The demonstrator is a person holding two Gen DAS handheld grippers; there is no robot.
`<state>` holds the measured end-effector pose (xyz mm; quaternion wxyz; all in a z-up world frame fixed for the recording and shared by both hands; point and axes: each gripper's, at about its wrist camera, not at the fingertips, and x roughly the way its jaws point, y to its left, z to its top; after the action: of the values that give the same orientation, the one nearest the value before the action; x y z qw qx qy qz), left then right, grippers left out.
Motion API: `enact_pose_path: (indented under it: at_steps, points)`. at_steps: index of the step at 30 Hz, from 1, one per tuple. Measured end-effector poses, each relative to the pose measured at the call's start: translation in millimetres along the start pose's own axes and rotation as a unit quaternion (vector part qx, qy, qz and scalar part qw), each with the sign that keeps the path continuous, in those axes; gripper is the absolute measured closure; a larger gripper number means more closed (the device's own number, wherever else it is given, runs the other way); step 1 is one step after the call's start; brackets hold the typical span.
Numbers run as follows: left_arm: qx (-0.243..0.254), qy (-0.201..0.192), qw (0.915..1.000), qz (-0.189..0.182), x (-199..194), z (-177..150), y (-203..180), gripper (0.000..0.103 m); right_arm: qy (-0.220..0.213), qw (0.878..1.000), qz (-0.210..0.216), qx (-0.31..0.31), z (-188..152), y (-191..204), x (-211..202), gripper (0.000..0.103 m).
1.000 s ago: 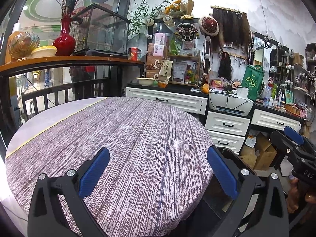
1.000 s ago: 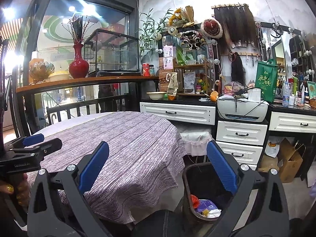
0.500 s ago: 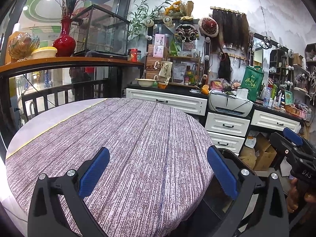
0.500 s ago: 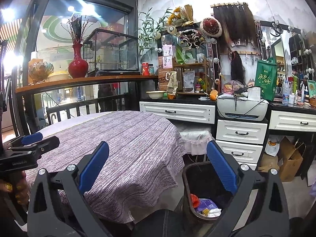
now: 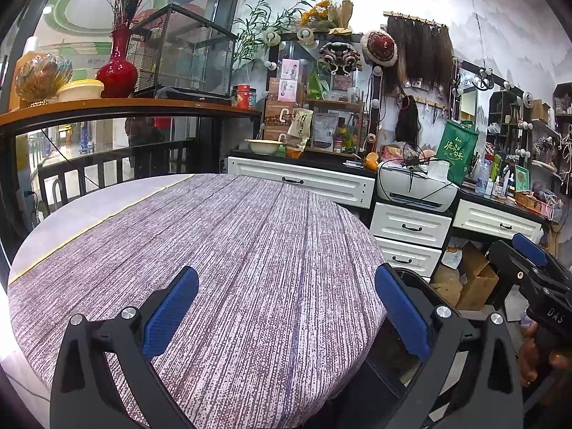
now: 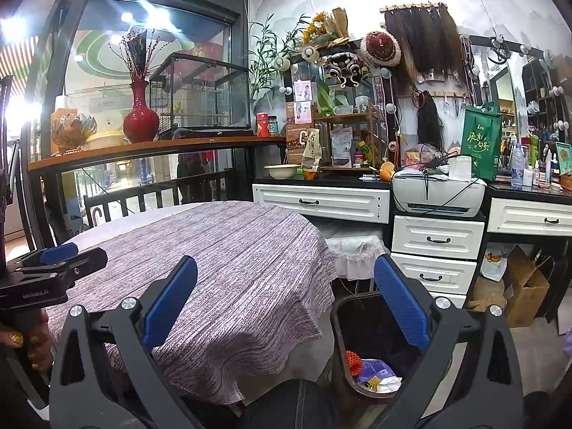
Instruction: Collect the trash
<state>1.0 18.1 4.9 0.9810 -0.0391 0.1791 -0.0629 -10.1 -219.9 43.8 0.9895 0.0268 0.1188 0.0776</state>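
A dark trash bin (image 6: 361, 325) stands on the floor at the right edge of the round table (image 6: 228, 261). Inside it lie an orange net, a purple wrapper and white crumpled paper (image 6: 375, 375). My right gripper (image 6: 286, 304) hangs open above the gap between table and bin, nothing between its blue pads. My left gripper (image 5: 286, 307) is open over the table's purple striped cloth (image 5: 228, 250), empty too. The bin's rim (image 5: 418, 279) shows behind the left gripper's right finger. Each gripper appears in the other's view, held by a hand.
White drawer cabinets (image 6: 436, 239) with a printer (image 6: 438, 193) line the back wall. A lace-covered stool (image 6: 354, 250) stands behind the bin. Cardboard boxes and bags (image 6: 525, 286) sit on the floor at right. A railing and shelf with a red vase (image 6: 140, 114) lie behind the table.
Almost nothing differs; both grippers stay open and hold nearly still, with only a slight drift of the views.
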Motion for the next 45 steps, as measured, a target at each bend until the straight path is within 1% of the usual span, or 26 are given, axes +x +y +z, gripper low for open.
enact_pose_path:
  at_steps: [29,32,34,37,40,45]
  points:
    - [0.003,0.005,1.0,-0.001,2.6,-2.4,-2.5,0.005,0.005,1.0,0.0,0.0,-1.9,0.2,3.1,0.006]
    - [0.001,0.013,0.9999,-0.007,4.1,-1.8,-1.9,0.005,0.005,1.0,0.0,0.001,-1.8,0.1,3.3,0.006]
    - [-0.001,0.013,0.9999,-0.005,3.9,-2.5,-0.9,0.005,0.005,1.0,0.0,0.001,-1.8,-0.1,3.3,0.006]
    - [0.004,0.014,0.9998,0.012,5.9,-2.5,-0.2,0.005,0.006,1.0,0.001,0.001,-2.0,-0.2,3.4,0.006]
    - [0.008,0.014,0.9997,0.019,6.7,-2.5,0.5,0.005,0.005,1.0,0.0,0.0,-1.6,-0.3,3.3,0.006]
    - [0.012,0.017,0.9997,0.016,7.5,-2.9,1.4,0.005,0.005,1.0,0.0,0.001,-1.9,-0.2,3.6,0.006]
